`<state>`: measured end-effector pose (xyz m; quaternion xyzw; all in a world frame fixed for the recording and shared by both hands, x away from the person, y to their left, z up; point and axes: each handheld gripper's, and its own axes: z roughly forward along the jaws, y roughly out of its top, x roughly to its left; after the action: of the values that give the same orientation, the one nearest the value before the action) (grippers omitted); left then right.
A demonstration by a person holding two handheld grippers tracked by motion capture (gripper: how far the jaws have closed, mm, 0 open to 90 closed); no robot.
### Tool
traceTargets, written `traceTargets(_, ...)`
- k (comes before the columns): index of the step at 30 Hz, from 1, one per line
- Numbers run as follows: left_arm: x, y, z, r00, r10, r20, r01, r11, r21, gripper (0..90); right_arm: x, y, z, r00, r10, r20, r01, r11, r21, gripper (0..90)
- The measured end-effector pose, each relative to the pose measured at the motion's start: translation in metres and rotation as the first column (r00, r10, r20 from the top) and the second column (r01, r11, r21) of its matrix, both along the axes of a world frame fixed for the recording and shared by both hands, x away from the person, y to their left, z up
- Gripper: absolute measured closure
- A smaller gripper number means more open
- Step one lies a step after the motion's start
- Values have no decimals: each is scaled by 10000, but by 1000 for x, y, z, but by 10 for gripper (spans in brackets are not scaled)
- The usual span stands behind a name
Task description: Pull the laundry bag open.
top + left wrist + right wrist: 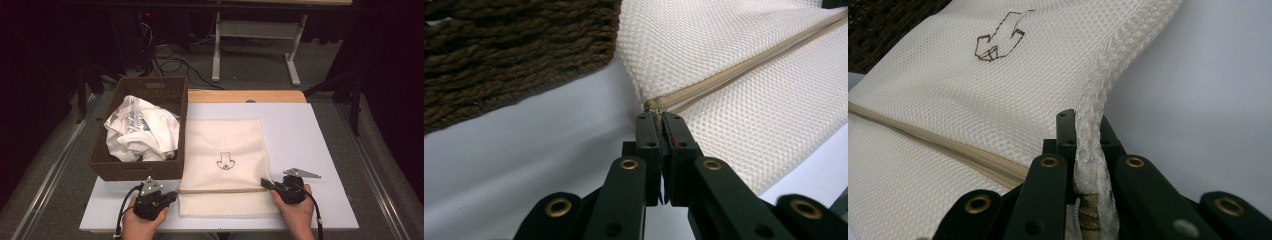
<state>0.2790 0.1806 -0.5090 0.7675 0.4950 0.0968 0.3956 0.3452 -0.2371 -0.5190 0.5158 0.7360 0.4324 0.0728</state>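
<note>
Mesh bag (225,160) lying flat on table (310,150), beside basket (150,170). Left gripper (659,120) pinching zipper end (655,105); right gripper (1088,125) clamping bag edge. Advice: keeping right anchored, pulling zipper straight along track.

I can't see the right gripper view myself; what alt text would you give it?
The right hand-held gripper is shut on the thick seamed edge of a cream mesh laundry bag lying on a white table. A beige zipper crosses the bag, and a small brown embroidered emblem sits farther up it.
</note>
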Motion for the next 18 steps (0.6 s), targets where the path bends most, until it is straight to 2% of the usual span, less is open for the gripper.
traceTargets(3,0,0,-2,10000,53,-30,-54,10000,-68,866,-1,1,0,9998,-11,176,15,9998,-197,850)
traceTargets(5,1,1,-3,9999,-44,-92,43,9999,-109,864,-3,3,2,9985,77,546,-49,9987,-508,741)
traceTargets(7,1,3,-5,9999,-106,-32,105,9995,-285,849,-3,0,4,9953,188,953,-143,9988,-473,593)
traceTargets(9,0,3,-4,9995,-290,119,296,9982,-515,736,-2,-4,7,9915,314,1264,-263,9988,-418,475)
traceTargets(10,-1,2,-3,9993,-306,202,316,9984,-464,625,-2,-6,8,9885,279,1484,-209,9986,-485,404)
traceTargets(11,-2,1,-2,9987,-321,398,337,9986,-410,563,-2,-8,10,9863,242,1630,-152,9983,-564,364)
traceTargets(12,-2,0,0,9983,-329,488,351,9984,-449,463,-2,-10,12,9835,179,1798,-51,9975,-712,294)
traceTargets(14,-1,-1,1,9982,-319,506,356,9966,-748,274,-2,-11,16,9795,123,2011,108,9935,-1134,219)
traceTargets(17,-2,-2,3,9973,-235,697,283,9972,-685,143,-3,-11,22,9721,147,2339,157,9917,-1276,165)
traceTargets(18,-2,-1,4,9965,-315,778,381,9956,-855,131,-3,-11,24,9702,150,2417,170,9914,-1299,156)
